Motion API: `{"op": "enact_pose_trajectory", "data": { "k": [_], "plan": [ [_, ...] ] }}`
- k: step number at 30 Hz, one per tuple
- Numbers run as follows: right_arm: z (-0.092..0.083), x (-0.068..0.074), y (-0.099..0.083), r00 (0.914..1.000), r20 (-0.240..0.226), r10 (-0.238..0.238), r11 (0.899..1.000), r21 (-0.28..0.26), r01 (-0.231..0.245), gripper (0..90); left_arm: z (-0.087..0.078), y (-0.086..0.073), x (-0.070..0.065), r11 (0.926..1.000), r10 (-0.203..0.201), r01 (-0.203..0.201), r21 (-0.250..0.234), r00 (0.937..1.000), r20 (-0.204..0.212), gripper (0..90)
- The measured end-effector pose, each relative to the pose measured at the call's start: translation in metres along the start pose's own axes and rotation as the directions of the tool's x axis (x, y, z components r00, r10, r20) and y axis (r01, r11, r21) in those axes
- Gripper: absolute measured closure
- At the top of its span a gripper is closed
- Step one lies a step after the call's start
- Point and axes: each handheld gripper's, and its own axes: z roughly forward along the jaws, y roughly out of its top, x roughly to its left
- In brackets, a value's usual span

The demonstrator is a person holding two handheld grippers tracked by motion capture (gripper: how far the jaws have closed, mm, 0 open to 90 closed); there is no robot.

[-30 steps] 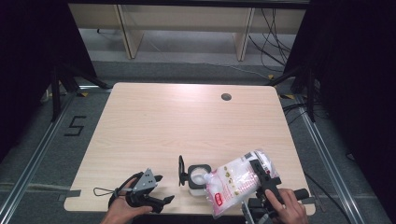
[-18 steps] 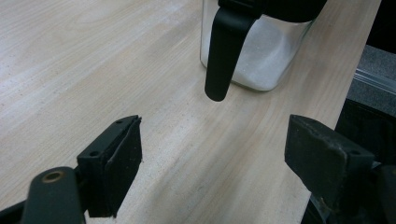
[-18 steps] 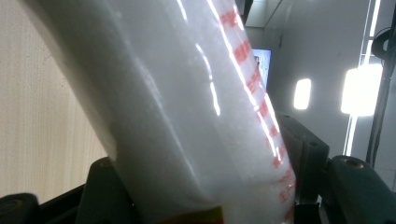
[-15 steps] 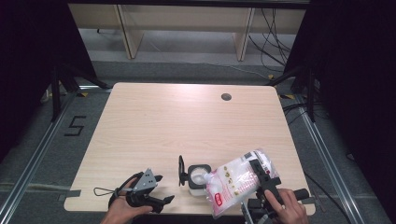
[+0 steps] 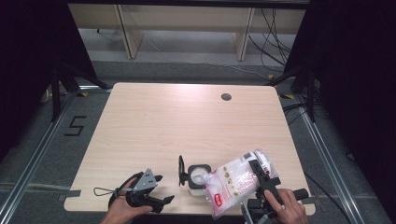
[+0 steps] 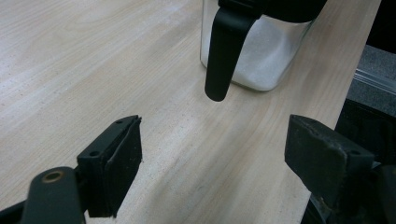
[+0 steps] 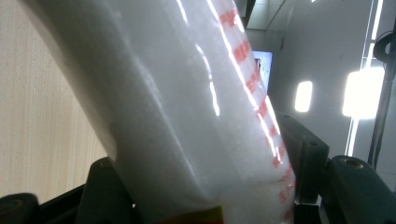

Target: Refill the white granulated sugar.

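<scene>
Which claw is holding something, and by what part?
Right claw grips the plastic bag across its raised end, tilted over the jar. Left claw is open, holding nothing.

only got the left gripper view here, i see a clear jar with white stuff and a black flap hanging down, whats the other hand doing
Observer: The right hand-held gripper holds a plastic bag of white granules, tilted with its mouth toward the jar.
Operator: is it gripped firmly or just resting
Observer: In the right gripper view the bag sits clamped between both jaws.
Operator: jar lid open?
Observer: Yes; the black lid stands up at the jar's left side, and white contents show inside.
Operator: my gripper near the jar?
Observer: The left hand-held gripper lies open on the table, left of the jar, not touching it.
</scene>
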Motion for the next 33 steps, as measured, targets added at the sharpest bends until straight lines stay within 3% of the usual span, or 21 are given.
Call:
{"op": "enact_pose_trajectory", "data": {
  "k": [2,4,5,6,7,8,9,11,13,14,15,22,26,28,29,30,31,33],
  "plan": [
    [-0.0001,-0.0009,0.0000,1.0000,0.002,-0.006,1.000,-0.002,0.006,41.8,-0.0001,0.0000,0.0001,1.0000,0.000,0.000,0.000,1.0000,-0.001,18.6],
    [0.0005,-0.0061,0.0007,0.9972,0.016,-0.074,0.997,-0.022,0.074,41.8,-0.0001,0.0000,0.0001,1.0000,0.000,0.000,-0.001,1.0000,0.000,18.6],
    [-0.0002,-0.0002,-0.0008,0.9998,0.011,0.014,1.000,-0.010,-0.014,41.8,-0.0001,0.0000,0.0001,1.0000,0.001,-0.001,0.000,1.0000,0.000,18.6],
    [-0.0005,-0.0025,0.0000,0.9997,0.012,-0.019,1.000,-0.005,0.019,41.8,0.0006,-0.0001,-0.0007,0.9999,-0.009,0.009,-0.008,1.0000,0.001,18.6],
    [-0.0005,-0.0024,0.0002,0.9997,0.010,-0.021,1.000,-0.004,0.021,41.8,0.0007,-0.0001,-0.0009,0.9999,-0.011,0.011,-0.009,0.9999,0.001,18.6],
    [0.0003,-0.0051,0.0009,0.9980,0.009,-0.063,0.998,-0.016,0.063,41.8,0.0007,-0.0001,-0.0009,0.9999,-0.012,0.012,-0.009,0.9999,0.001,18.6],
    [0.0012,-0.0050,0.0006,0.9976,0.019,-0.067,0.997,-0.030,0.067,41.8,0.0007,-0.0001,-0.0009,0.9999,-0.011,0.011,-0.009,0.9999,0.001,18.6],
    [0.0011,-0.0030,0.0004,0.9989,0.016,-0.044,0.999,-0.023,0.045,41.8,0.0000,0.0000,0.0000,1.0000,0.000,0.000,0.000,1.0000,0.000,18.6],
    [-0.0002,-0.0040,0.0011,0.9985,0.003,-0.054,0.999,-0.005,0.054,41.8,0.0007,-0.0001,-0.0008,0.9999,-0.011,0.011,-0.009,0.9999,0.001,18.6],
    [0.0014,-0.0035,0.0004,0.9985,0.020,-0.051,0.998,-0.029,0.052,41.8,0.0011,-0.0003,-0.0013,0.9998,-0.014,0.014,-0.014,0.9999,0.000,18.6],
    [-0.0002,-0.0043,0.0009,0.9988,0.002,-0.049,0.999,-0.008,0.049,41.8,0.0011,-0.0003,-0.0013,0.9998,-0.014,0.014,-0.014,0.9999,0.000,18.6],
    [0.0001,-0.0030,0.0002,0.9991,0.014,-0.040,0.999,-0.014,0.040,41.8,0.0010,-0.0003,-0.0013,0.9998,-0.013,0.013,-0.014,0.9999,0.000,18.6],
    [-0.0013,-0.0069,0.0002,0.9965,0.020,-0.081,0.997,0.004,0.081,41.8,0.0011,-0.0002,-0.0011,0.9999,-0.011,0.011,-0.012,0.9999,-0.001,18.6],
    [-0.0009,-0.0059,-0.0002,0.9977,0.007,-0.068,0.998,0.003,0.068,41.8,0.0014,-0.0003,-0.0014,0.9997,-0.016,0.016,-0.016,0.9999,0.001,18.6],
    [-0.0010,-0.0026,-0.0006,0.9997,0.005,-0.023,1.000,0.010,0.023,41.9,0.0014,-0.0004,-0.0014,0.9997,-0.016,0.016,-0.016,0.9999,0.001,18.6],
    [-0.0001,-0.0043,-0.0002,0.9988,0.009,-0.048,0.999,-0.004,0.049,41.8,0.0006,-0.0002,-0.0005,1.0000,-0.003,0.003,-0.005,1.0000,0.001,18.6],
    [0.0007,-0.0062,0.0001,0.9966,0.023,-0.079,0.997,-0.022,0.080,41.8,0.0014,-0.0004,-0.0014,0.9997,-0.016,0.016,-0.017,0.9999,0.001,18.6],
    [-0.0013,-0.0077,0.0013,0.9962,0.019,-0.085,0.996,-0.004,0.085,41.9,0.0011,-0.0003,-0.0011,0.9999,-0.011,0.011,-0.011,0.9999,-0.002,18.6]
  ]
}}
